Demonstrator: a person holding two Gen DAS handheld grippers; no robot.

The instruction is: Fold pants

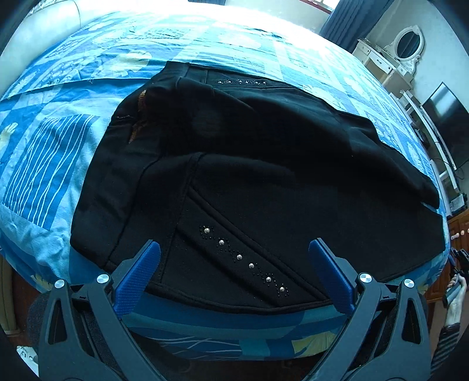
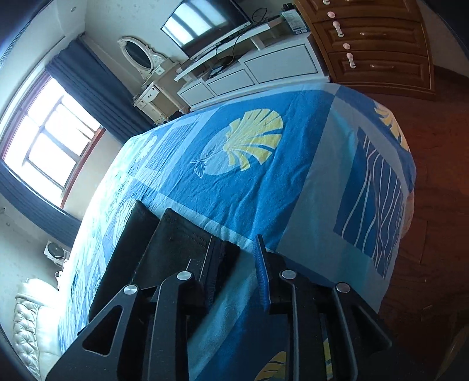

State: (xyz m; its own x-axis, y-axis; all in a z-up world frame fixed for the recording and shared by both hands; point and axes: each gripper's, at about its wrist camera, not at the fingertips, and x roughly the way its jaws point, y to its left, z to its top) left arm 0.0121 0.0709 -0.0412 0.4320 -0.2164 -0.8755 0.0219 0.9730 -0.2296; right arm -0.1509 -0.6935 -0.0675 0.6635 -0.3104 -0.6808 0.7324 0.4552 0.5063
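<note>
Black pants [image 1: 263,175] with rows of studs lie folded on the blue patterned bedspread [image 1: 52,164], close to the bed's near edge. In the left wrist view my left gripper [image 1: 234,258] is open wide just above the near hem, one blue finger [image 1: 143,269] on each side of the studded pocket, and nothing is clamped. In the right wrist view my right gripper [image 2: 236,263] stands narrowly open over bare bedspread [image 2: 293,190]. Only sheet shows between its pads. A dark piece of the pants [image 2: 164,234] lies just left of and beyond its left finger [image 2: 209,266].
A white TV cabinet [image 2: 263,67] with a TV [image 2: 202,23] and a wooden chest of drawers [image 2: 375,44] stand past the bed's foot. Wooden floor [image 2: 433,175] runs along the bed's side. A person's hand [image 1: 455,299] shows at the right edge of the left wrist view.
</note>
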